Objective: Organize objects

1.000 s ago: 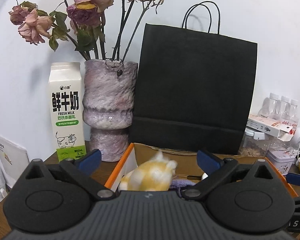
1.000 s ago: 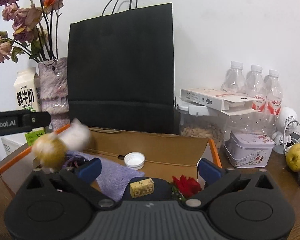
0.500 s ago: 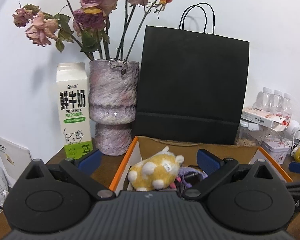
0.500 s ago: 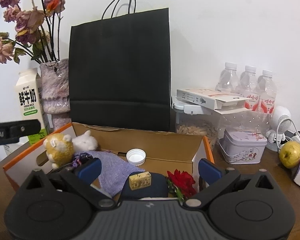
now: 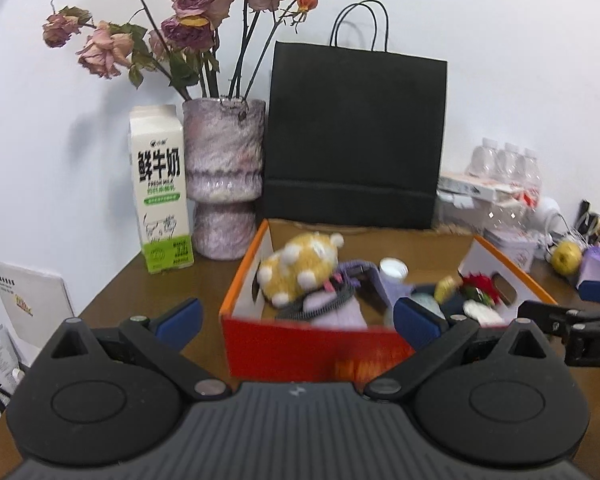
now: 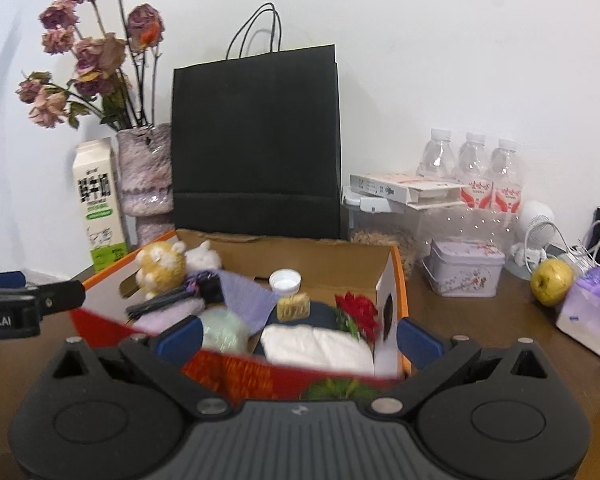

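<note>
An open orange cardboard box sits on the brown table. Inside lie a yellow plush toy at the far left, a purple cloth, a white bottle cap, a small yellow block, a red flower and a white packet. My left gripper is open and empty in front of the box. My right gripper is open and empty at the box's near edge.
Behind the box stand a black paper bag, a vase of dried roses and a milk carton. On the right are water bottles, a tin, a yellow fruit and a tissue pack.
The yellow plush toy dropped into the box's left end and lies still. Both grippers have pulled back and risen, so the box's front wall now shows.
</note>
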Available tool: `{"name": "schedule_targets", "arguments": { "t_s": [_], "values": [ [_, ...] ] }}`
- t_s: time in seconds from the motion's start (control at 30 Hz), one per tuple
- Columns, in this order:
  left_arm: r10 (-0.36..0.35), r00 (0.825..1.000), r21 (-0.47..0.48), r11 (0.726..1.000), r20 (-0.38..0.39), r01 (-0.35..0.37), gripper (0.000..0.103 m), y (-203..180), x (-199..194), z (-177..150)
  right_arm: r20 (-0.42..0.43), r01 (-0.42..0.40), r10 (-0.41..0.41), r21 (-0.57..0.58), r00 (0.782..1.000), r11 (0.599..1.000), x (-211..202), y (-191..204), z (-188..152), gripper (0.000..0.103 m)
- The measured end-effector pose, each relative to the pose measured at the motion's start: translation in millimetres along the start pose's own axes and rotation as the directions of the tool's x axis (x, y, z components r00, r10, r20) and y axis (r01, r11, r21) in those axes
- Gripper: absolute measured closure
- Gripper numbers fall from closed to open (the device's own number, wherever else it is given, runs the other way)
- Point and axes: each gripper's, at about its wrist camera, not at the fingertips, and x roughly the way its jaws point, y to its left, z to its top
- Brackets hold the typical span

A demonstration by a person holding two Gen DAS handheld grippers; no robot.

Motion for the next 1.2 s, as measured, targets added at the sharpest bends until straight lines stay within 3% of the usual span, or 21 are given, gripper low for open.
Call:
{"name": "schedule_targets", "arguments": {
  "t_s": [0.23,0.67,1.2],
  "values": [
    [-0.017,0.999,0.019,1.000,-0.034,0.017,0.000,1,-45,-28,-0.011,-0.010,0.010,-0.001,1.000,1.000,-47,10,-23,0.000],
    [-0.034,0.999,0.027,0.999,-0.005,0.034,0.000,-9,-138,-56,0.015,-0.013,0.013,0.005,1.000,1.000,-144,27,-57,0.000],
    [-0.023,1.000,0.029,0.999,-0.001,0.023,0.000,-14,-180,-59,0.032,-0.029,0.028,0.031,0.999,0.999,-190,31,-66,0.000]
  ]
}}
